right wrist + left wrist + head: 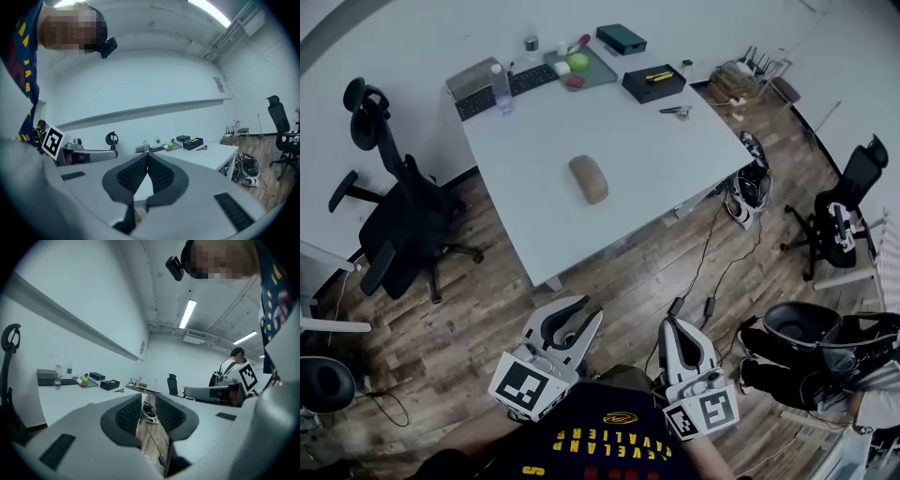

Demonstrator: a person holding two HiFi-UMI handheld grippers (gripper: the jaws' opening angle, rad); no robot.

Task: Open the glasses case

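Your left tongs [570, 323] stand slightly apart with nothing between them. Your right tongs [682, 339] are closed tip to tip, also empty. The glasses case [589, 178] lies shut on the white table [656, 159], well ahead of both tongs and roughly midway between their lines. It looks rounded and sits loose on a smooth top. Pry at the lid with one pair alone and it will likely skid away, so pin it with the other. As they stand, neither pair is wide enough to straddle it. Far beyond the case, the green tray [598, 73] holds a green fruit [578, 62] and a red thing [575, 82]. To the tray's right, the black box [652, 91] holds a yellow thing [658, 75] — too small to identify.
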